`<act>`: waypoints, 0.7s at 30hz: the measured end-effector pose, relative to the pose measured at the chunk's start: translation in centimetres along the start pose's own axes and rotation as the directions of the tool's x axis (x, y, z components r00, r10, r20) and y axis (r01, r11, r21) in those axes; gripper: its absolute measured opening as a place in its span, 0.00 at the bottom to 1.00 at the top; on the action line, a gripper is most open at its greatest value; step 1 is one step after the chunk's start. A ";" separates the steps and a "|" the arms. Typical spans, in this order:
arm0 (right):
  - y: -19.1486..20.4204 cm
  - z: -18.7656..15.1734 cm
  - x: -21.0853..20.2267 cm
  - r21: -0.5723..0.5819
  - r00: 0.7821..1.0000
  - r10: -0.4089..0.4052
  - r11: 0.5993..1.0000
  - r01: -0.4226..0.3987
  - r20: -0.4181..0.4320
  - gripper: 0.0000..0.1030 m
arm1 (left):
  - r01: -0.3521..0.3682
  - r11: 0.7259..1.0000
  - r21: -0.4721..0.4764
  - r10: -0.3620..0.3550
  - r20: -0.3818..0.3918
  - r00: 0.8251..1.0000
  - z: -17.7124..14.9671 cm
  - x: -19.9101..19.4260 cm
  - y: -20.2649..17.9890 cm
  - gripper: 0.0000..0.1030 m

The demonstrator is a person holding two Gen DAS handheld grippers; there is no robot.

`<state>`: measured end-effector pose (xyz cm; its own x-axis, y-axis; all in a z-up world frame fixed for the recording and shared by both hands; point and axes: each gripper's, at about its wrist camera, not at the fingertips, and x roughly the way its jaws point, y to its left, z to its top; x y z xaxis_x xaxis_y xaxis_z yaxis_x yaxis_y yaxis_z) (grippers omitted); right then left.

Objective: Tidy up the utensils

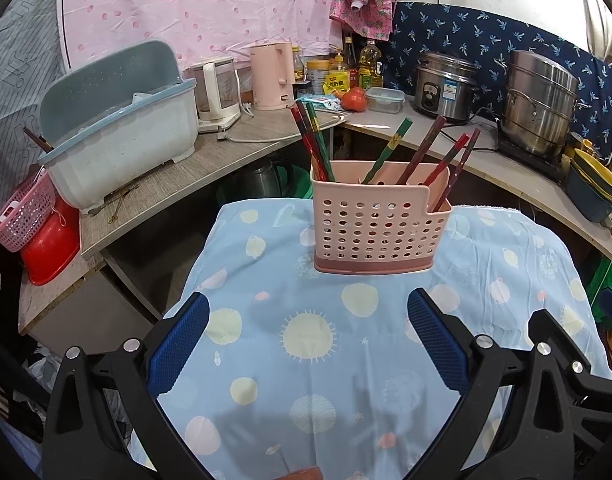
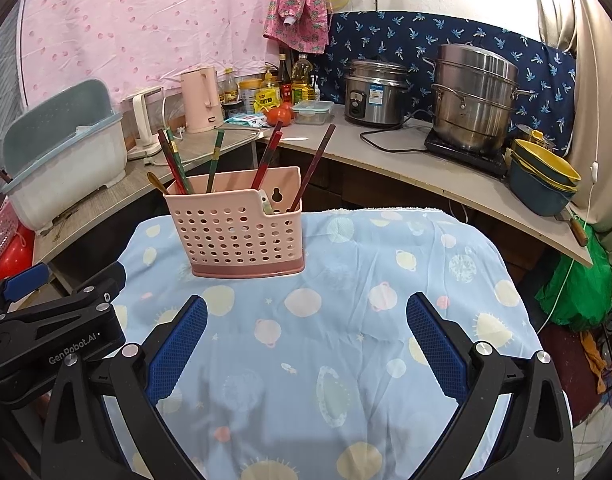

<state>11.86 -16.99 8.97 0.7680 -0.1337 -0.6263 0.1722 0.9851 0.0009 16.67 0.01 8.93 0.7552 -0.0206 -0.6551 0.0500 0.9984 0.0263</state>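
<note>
A pink perforated utensil caddy (image 1: 379,224) stands upright on the blue patterned cloth (image 1: 306,360), straight ahead in the left wrist view and ahead to the left in the right wrist view (image 2: 236,228). Several red and green chopsticks (image 1: 315,144) lean inside it, also seen in the right wrist view (image 2: 178,168). A spoon handle (image 2: 156,182) pokes out at its left end. My left gripper (image 1: 307,308) is open and empty, short of the caddy. My right gripper (image 2: 306,308) is open and empty, beside the left one.
A pale blue dish drainer (image 1: 118,132) sits on the counter at left, with kettles (image 1: 272,76) behind. A rice cooker (image 2: 375,92), a steel steamer pot (image 2: 473,96) and stacked bowls (image 2: 545,176) stand on the right counter. A pink basket (image 1: 24,212) hangs at far left.
</note>
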 end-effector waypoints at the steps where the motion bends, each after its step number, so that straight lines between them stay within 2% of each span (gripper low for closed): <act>1: 0.0 0.0 0.0 0.000 1.000 0.000 1.000 0.000 0.001 0.94 | 0.000 1.000 -0.002 0.000 0.000 1.000 0.0 0.0 0.0 0.92; 21: 0.3 -0.1 0.0 -0.005 1.000 0.000 1.000 0.000 -0.002 0.94 | -0.015 1.000 -0.008 0.015 0.004 1.000 0.0 -0.1 0.1 0.92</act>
<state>11.91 -16.67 8.89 0.7666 -0.1337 -0.6280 0.1694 0.9855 -0.0030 16.62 0.11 9.01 0.7582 -0.0060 -0.6520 0.0338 0.9990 0.0300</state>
